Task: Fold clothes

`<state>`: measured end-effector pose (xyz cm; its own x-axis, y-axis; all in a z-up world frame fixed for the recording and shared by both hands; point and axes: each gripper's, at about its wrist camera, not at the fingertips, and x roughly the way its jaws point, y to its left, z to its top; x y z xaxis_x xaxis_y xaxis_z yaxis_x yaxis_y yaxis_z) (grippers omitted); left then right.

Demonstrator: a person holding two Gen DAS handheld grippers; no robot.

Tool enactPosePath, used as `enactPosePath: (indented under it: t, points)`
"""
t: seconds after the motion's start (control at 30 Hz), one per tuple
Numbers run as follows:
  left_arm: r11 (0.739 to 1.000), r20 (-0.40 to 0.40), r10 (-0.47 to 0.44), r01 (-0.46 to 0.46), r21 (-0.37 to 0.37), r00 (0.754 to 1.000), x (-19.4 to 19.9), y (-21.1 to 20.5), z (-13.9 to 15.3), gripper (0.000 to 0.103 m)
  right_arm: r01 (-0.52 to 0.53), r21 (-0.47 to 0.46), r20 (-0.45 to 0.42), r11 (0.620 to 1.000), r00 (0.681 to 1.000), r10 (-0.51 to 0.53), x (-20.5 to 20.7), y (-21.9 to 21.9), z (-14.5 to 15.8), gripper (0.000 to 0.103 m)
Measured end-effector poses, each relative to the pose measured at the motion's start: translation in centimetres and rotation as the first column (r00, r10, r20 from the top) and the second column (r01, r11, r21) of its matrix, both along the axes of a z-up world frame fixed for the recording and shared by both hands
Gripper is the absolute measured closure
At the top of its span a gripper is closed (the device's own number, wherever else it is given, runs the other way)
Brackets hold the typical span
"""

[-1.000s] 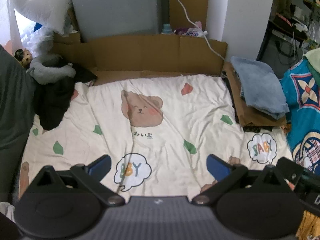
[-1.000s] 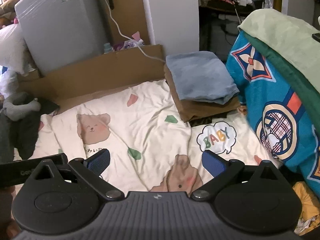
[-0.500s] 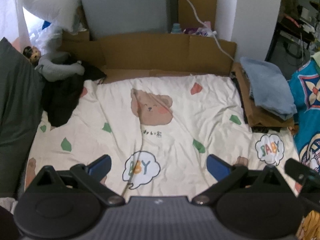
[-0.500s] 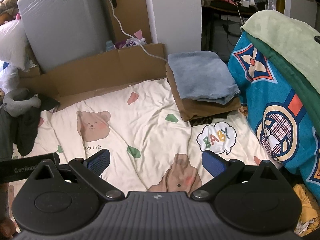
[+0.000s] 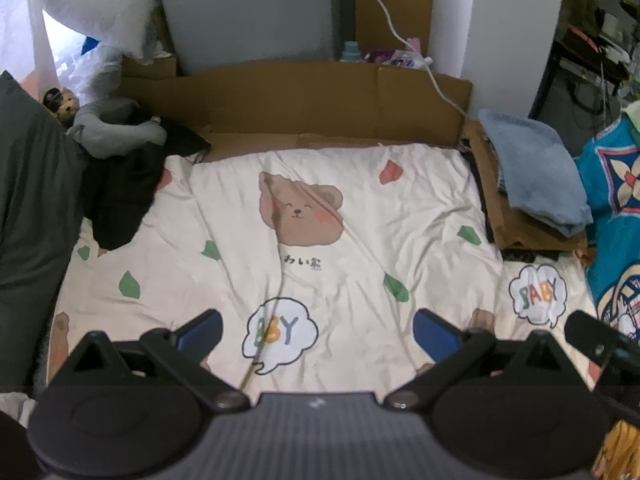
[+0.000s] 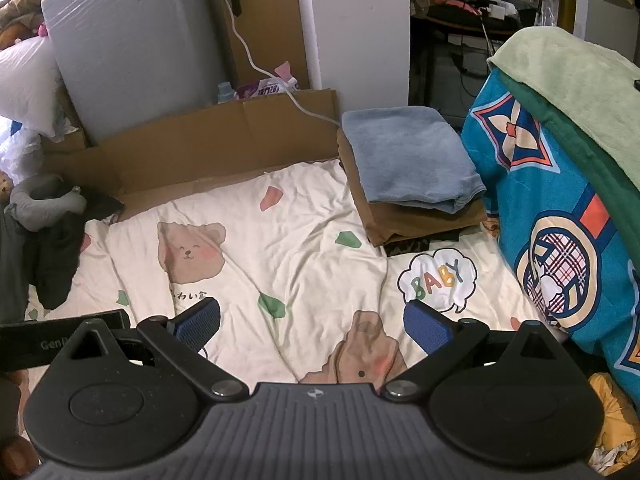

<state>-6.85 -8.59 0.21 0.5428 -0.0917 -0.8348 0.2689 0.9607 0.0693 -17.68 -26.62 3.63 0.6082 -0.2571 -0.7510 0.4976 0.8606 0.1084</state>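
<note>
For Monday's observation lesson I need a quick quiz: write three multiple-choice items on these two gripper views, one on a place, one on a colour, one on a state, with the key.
1. Where does the blue folded towel lie?
A. on the brown folded garment
B. on the grey plush toy
C. between the fingers of a gripper

2. What colour is the bear's face printed on the cream sheet?
A. green
B. brown
C. blue

3. How do the left gripper and right gripper stand?
A. both shut on cloth
B. one shut
C. both open, holding nothing

Key: 1 A, the towel tops the stack at the sheet's right edge. 2 B, the face is brown with pink cheeks. 3 C, bare sheet shows between both pairs of blue pads.
</note>
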Motion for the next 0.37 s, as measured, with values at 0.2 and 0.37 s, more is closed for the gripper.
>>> enactPosePath:
  t: [0.2,0.37]
  points:
    - [1.000,-0.015,-0.011,0.011,0.008,1.000,-0.32,-0.31,-0.35,0.001,0.004,0.005,0.000,1.000,1.000,-0.004,-0.29,-0.25,0.21,0.002]
    - [1.000,-0.013,-0.004,0.004,0.002,1.000,-0.64,-0.70,-0.54,0.001,-0.009,0.000,-0.001,1.000,1.000,0.009,-0.13,0.07,0.12,0.002]
